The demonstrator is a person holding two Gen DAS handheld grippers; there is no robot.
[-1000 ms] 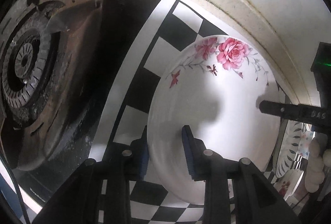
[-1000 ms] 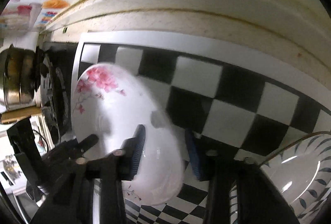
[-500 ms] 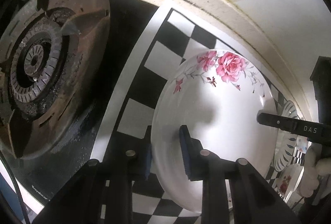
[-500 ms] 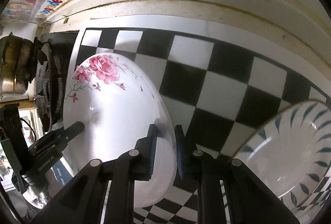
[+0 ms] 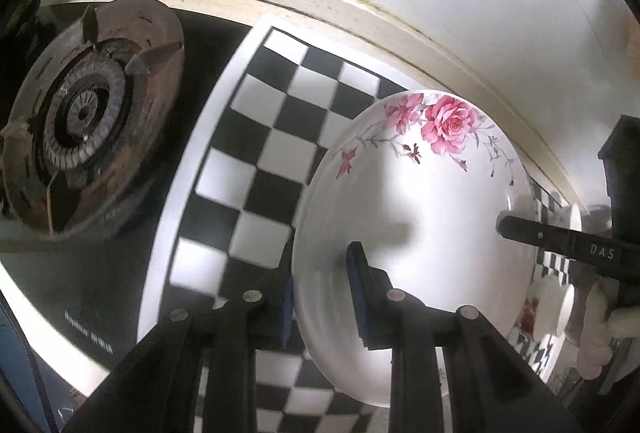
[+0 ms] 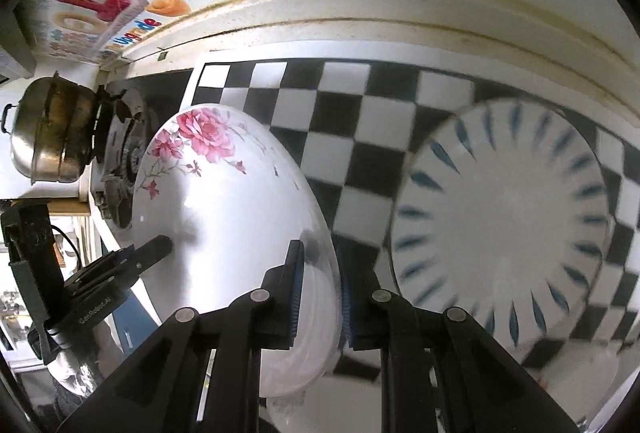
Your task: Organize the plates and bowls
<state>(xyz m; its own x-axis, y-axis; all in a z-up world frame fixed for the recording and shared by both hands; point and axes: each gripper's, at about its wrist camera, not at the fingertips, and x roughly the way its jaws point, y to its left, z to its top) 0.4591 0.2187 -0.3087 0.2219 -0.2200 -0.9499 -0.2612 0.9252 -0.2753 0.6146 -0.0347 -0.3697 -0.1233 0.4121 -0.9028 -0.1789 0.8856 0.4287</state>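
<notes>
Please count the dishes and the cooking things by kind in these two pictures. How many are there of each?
Rose-pattern plate: 1
Blue-leaf plate: 1
Metal pot: 1
Gas burner: 1
Total: 4, plus partly hidden dishes I cannot count.

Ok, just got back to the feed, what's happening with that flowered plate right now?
Both grippers are clamped on the rose plate, one on each side of its rim: the left gripper on the near edge, the right gripper opposite. The plate is held over the checkered mat, beside the stove burner. A blue-leaf plate sits on the mat to the right.
</notes>
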